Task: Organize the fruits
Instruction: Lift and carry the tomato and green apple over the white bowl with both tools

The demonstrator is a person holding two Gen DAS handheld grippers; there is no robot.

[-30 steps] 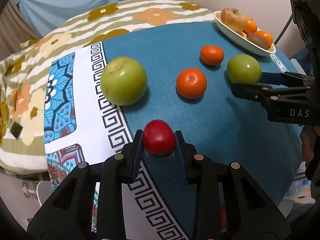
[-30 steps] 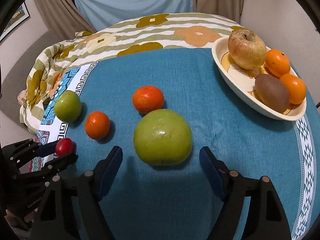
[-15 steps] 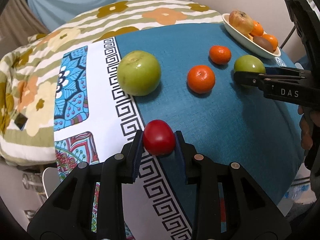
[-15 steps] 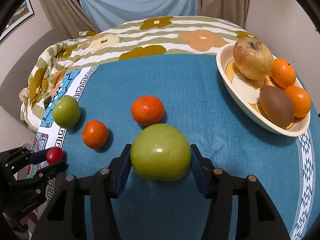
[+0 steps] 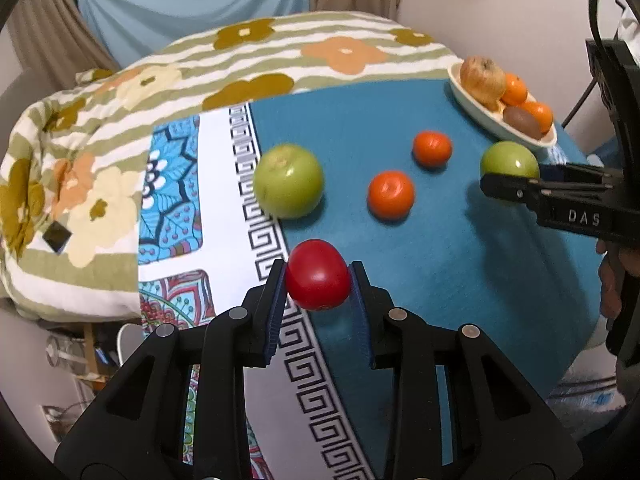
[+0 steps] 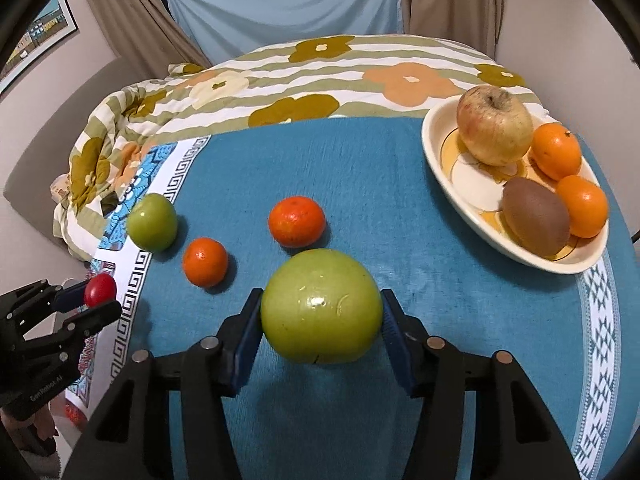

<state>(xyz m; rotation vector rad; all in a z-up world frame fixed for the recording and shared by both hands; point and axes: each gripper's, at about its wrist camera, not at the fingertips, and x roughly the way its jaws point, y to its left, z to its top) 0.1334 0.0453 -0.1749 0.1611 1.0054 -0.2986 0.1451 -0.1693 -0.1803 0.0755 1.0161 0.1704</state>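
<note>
On right claw (image 5: pixel 510 182) housing, white "DAS" lettering.

right tool (image 5: pixel 516 184) part-hides green apple (image 5: pixel 509 160)

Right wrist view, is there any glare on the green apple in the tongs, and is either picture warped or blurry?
Right wrist view: small bright glints sit on the held green apple; the blue tablecloth bulges like a dome, a fisheye effect, with dark corners. Left wrist view: same bulge, and the loose green apple looks slightly soft.
</note>
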